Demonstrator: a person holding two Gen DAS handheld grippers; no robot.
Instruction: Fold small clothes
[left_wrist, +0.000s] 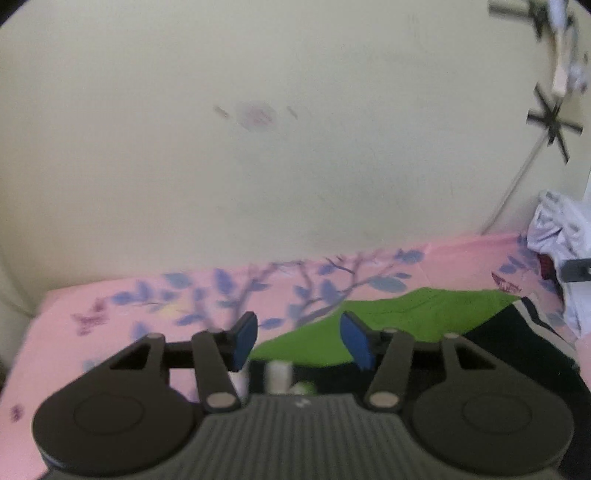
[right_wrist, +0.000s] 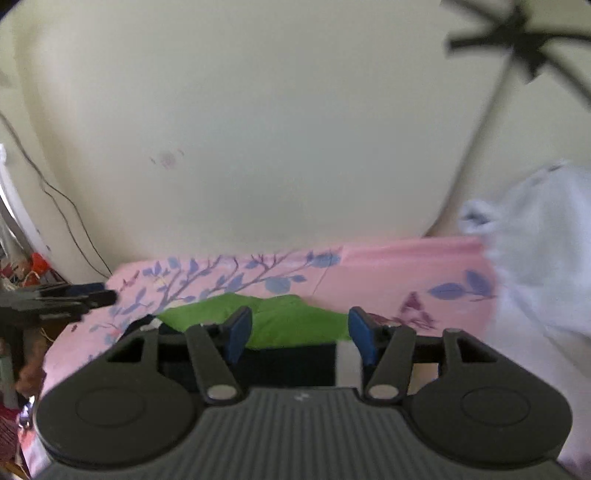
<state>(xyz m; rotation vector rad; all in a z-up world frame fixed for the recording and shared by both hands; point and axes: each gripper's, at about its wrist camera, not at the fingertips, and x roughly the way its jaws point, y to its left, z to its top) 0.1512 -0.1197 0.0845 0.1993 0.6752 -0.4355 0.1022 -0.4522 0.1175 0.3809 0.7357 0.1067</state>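
Pink floral bedsheet (left_wrist: 110, 317) carries the green-and-black garment (left_wrist: 406, 314); your left hand-held gripper (left_wrist: 299, 338) and right hand-held gripper (right_wrist: 301, 334) both gape wide, holding nothing.

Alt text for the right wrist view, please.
The open right hand-held gripper hovers empty over a green garment lying on dark clothing on a pink floral sheet. A white cloth sits at right.

Blurred white cloth (right_wrist: 535, 236), edge-cropped
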